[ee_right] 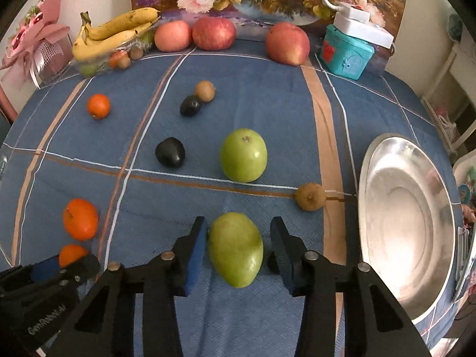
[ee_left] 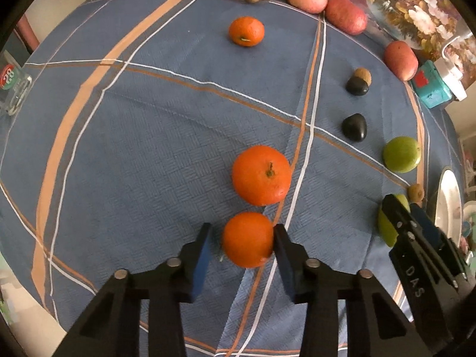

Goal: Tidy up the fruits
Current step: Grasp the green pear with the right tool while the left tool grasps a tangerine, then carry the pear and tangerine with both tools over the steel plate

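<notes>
My left gripper (ee_left: pixel 242 239) is open around a small orange (ee_left: pixel 247 239) on the blue cloth; its right pad touches the fruit, the left pad stands a little apart. A bigger orange (ee_left: pixel 261 175) lies just beyond, a third orange (ee_left: pixel 246 31) far off. My right gripper (ee_right: pixel 238 245) is open around a green mango-shaped fruit (ee_right: pixel 235 248); its left pad touches the fruit, the right pad is apart. It also shows in the left wrist view (ee_left: pixel 400 218). A round green fruit (ee_right: pixel 243 159) lies beyond.
A steel bowl (ee_right: pixel 407 217) stands at the right. Two dark avocados (ee_right: pixel 170 152) (ee_right: pixel 190 105), kiwis (ee_right: pixel 310 196) (ee_right: pixel 204 90), three red apples (ee_right: pixel 287 43), a fruit tray with bananas (ee_right: pixel 119 34) and a teal box (ee_right: pixel 346 52) are on the table. A glass (ee_left: pixel 15 89) stands at the left edge.
</notes>
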The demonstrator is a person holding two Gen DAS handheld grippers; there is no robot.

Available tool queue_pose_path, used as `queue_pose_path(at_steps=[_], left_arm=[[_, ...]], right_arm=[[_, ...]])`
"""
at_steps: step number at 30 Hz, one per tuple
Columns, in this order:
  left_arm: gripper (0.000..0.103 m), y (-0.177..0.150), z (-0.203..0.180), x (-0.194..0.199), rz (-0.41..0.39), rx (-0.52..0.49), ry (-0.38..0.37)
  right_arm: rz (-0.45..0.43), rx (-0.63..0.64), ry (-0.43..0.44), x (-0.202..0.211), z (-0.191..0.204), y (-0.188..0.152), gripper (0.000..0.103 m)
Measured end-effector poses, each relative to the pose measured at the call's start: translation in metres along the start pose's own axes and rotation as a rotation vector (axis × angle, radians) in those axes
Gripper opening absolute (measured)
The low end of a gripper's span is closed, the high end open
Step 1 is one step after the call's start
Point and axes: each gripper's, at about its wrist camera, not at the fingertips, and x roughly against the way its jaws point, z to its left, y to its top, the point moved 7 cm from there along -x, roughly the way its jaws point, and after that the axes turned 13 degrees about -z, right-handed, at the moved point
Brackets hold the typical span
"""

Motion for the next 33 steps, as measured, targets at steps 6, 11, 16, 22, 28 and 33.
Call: queue_pose_path(at_steps=[6,11,16,22,28,33], left_arm=[[0.036,0.002,0.0,0.004,-0.013,0.062,-0.014],[0.036,0.005,0.016,0.021,-0.039,0.126,-0.038],[0.036,0.025,0.024,0.033,-0.074,0.203,-0.067],[0.036,0.049,0.031,0.046,-0.136,0.26,-0.061],[0.036,0.06,0.026,0.043,-0.139,0.289,-0.035],[0.036,0.065,0.005,0.041,-0.132,0.279,-0.046]], right_arm=[[-0.025,-0.034,0.046,0.011,0.004,0.003,0.038],[-0.047,-0.145,0.138,0.029,0.011,0.017,0.037],[-0.079,-0.195,0.165,0.049,0.017,0.029,0.037],[-0.083,-0.256,0.186,0.049,0.015,0.029,0.037],[-0.089,-0.275,0.172,0.052,0.005,0.028,0.037],[-0.091,-0.313,0.164,0.054,-0.011,0.031,0.037]])
